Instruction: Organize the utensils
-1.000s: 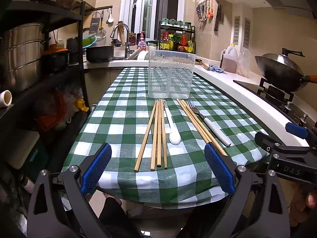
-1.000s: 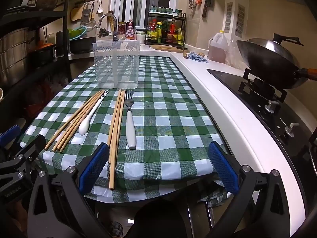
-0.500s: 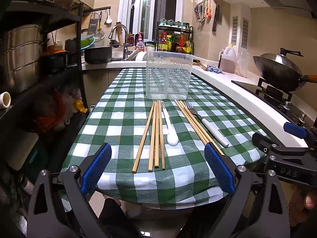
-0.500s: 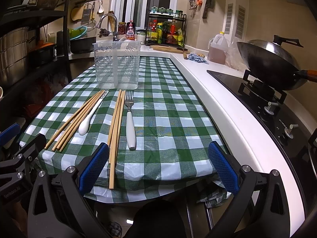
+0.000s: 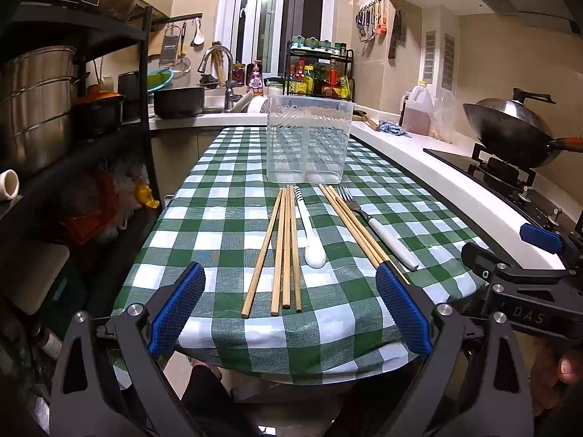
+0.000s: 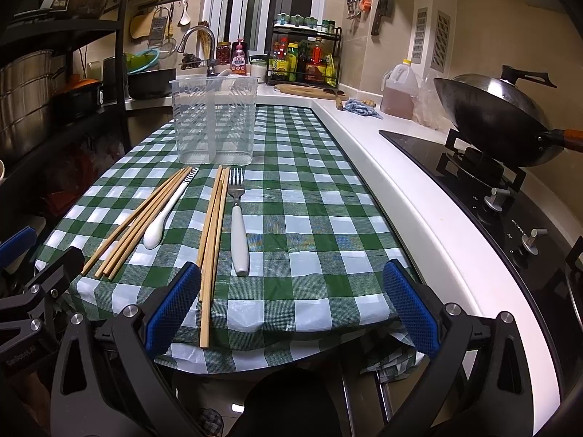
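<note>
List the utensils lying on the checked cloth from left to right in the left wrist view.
Four loose chopsticks → white spoon → second bunch of chopsticks → fork with white handle.

Glossy checked plastic tablecloth (image 6: 309,196), matt wooden chopsticks (image 5: 286,247), clear ribbed plastic container (image 5: 308,142).
</note>
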